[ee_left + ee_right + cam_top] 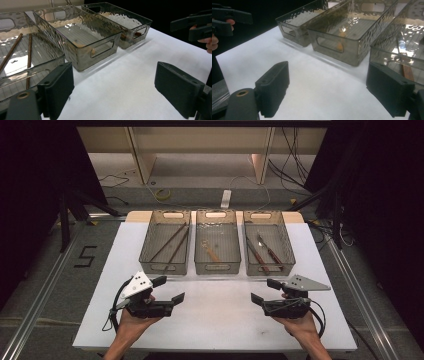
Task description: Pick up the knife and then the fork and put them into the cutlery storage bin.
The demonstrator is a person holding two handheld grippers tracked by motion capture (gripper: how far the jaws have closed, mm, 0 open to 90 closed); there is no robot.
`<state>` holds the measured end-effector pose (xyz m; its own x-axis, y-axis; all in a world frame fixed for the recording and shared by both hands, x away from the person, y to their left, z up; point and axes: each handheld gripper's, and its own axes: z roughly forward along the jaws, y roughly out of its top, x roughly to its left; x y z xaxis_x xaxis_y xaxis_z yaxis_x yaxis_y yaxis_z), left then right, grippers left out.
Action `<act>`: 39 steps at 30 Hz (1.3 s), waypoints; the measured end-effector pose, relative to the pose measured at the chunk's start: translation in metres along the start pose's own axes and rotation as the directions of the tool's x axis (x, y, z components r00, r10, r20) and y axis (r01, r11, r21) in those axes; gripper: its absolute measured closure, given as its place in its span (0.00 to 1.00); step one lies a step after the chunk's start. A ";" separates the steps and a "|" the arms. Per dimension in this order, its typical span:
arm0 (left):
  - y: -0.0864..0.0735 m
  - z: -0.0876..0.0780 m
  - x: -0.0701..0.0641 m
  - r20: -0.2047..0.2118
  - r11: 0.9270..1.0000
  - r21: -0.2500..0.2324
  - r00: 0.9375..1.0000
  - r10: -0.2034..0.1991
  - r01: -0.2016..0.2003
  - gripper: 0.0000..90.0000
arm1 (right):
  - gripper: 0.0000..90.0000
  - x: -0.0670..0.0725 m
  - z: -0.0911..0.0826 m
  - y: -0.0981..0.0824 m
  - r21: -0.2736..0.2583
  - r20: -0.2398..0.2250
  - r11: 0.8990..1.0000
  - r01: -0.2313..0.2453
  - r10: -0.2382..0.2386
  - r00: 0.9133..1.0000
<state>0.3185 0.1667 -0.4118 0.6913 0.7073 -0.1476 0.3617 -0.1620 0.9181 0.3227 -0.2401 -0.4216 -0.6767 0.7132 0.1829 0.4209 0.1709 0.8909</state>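
Note:
Three clear grey bins stand side by side on the white table. The left bin holds brown chopsticks. In the middle bin lies a small wooden-handled utensil. Two dark-handled utensils rest in the right bin. My left gripper hovers over the near left of the table, open, nothing between its jaws. On the near right my right gripper is open too and holds nothing. Both point inward at each other.
Cables and a white power strip lie on the floor beyond the table. A pale shelf unit stands at the back. Metal rails run along both sides of the table. White surface lies between the grippers and the bins.

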 end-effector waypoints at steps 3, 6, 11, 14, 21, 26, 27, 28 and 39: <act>0.000 0.000 0.000 0.012 1.000 0.009 1.000 0.000 0.000 0.17 | 0.22 0.001 0.001 -0.004 -0.003 -0.001 1.000 0.013 -0.013 1.000; 0.000 0.000 0.000 0.017 1.000 0.008 1.000 0.001 -0.001 0.17 | 0.22 0.002 -0.001 -0.005 -0.005 0.002 1.000 0.010 -0.010 1.000; 0.000 0.000 0.000 0.027 1.000 0.008 1.000 -0.003 0.003 0.17 | 0.21 0.001 -0.003 -0.008 -0.012 0.018 1.000 0.006 -0.006 1.000; -0.001 0.000 0.000 0.032 1.000 0.009 0.999 -0.005 0.005 0.17 | 0.21 0.002 -0.004 -0.010 -0.010 0.021 1.000 0.004 -0.004 1.000; -0.001 0.001 0.000 0.033 1.000 0.010 0.999 -0.004 0.004 0.17 | 0.20 0.002 -0.005 -0.012 -0.024 0.030 1.000 0.009 -0.008 1.000; 0.000 0.001 0.000 0.034 1.000 0.011 0.999 -0.004 0.003 0.17 | 0.20 0.001 -0.006 -0.012 -0.029 0.033 1.000 0.006 -0.005 0.999; 0.000 0.001 0.000 0.034 1.000 0.011 0.999 -0.004 0.003 0.17 | 0.20 0.001 -0.006 -0.011 -0.030 0.033 1.000 0.006 -0.005 0.999; 0.000 0.001 0.000 0.033 1.000 0.011 0.999 -0.004 0.004 0.17 | 0.20 0.001 -0.006 -0.011 -0.031 0.036 0.999 0.007 -0.006 0.999; 0.000 0.001 0.000 0.032 1.000 0.011 0.999 -0.003 0.003 0.17 | 0.20 0.001 -0.006 -0.011 -0.028 0.038 1.000 0.008 -0.007 0.999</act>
<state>0.3191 0.1661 -0.4124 0.7099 0.6854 -0.1620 0.3706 -0.1679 0.9135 0.3140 -0.2454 -0.4292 -0.6565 0.7370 0.1605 0.3982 0.1579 0.9036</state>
